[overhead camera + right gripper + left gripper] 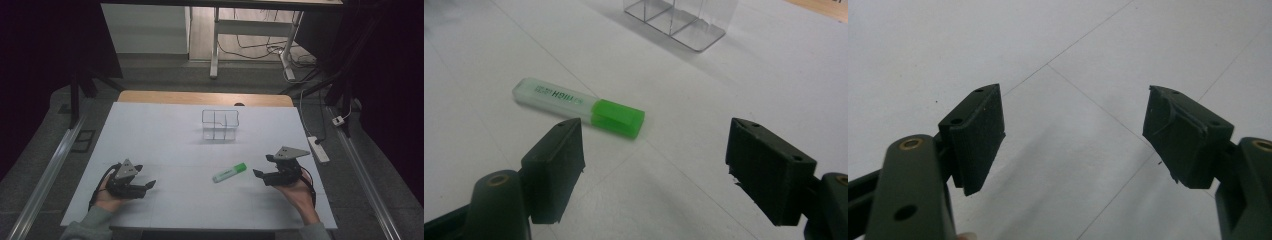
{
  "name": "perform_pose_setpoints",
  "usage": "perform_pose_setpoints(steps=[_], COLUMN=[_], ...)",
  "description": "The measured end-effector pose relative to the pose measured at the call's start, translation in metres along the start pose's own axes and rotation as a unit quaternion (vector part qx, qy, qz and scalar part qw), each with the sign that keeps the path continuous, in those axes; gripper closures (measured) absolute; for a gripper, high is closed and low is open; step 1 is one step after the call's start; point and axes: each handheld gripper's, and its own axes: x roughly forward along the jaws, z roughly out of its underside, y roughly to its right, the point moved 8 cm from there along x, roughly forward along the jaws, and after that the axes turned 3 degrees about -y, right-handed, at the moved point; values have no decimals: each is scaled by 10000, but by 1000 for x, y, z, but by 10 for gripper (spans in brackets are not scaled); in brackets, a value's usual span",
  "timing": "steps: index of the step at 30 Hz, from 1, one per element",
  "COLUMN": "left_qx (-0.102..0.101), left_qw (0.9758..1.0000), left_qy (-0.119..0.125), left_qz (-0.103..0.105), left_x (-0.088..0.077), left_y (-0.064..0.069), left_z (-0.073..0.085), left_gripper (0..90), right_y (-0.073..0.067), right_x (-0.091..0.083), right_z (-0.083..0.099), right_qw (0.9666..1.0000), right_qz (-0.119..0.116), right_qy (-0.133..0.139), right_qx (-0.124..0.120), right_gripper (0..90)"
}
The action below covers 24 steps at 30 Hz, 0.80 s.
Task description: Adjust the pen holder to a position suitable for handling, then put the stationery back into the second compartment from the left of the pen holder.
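Highlighter point(229, 172), pale barrel, green cap, lying flat; both grippers' jaws spread, empty

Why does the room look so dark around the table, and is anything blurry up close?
High view: light falls on the white table, the surroundings sink into black. Right gripper view: the green highlighter reads fairly sharp, though the clear organizer is soft and hazy. Left gripper view: the table looks grey and grainy, fine lines crossing it.

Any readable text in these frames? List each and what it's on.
"HIGH": on the highlighter barrel, seen upside down in the right gripper view.
Smaller print beside it: too small to read.
Clear organizer, grippers, table sheet: no text visible.
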Motion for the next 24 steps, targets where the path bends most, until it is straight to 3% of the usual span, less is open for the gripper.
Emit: perform_pose_setpoints(steps=[3,9,16,22,24], left_qx=[-15,-29,-16,-5,-1], left_qw=[10000,10000,10000,10000,10000], left_qy=[4,6,18,27,28], left_qz=[-9,-17,9,22,30], left_x=[0,-1,-1,-1,-1], left_y=[0,-1,0,0,0], left_z=[0,0,0,0,0], left_gripper=[247,246,246,246,246], right_y=[-1,-6,-8,-9,-9], right_x=[1,10,17,21,22], right_z=[-1,-8,-14,-21,-26], right_qw=[10000,9984,9944,9884,9848], right_qz=[-71,-306,-475,-578,-637], right_qy=[-46,-274,-655,-970,-1083], right_qx=[-46,-398,-685,-1015,-1200], right_gripper=[218,211,208,213,211])
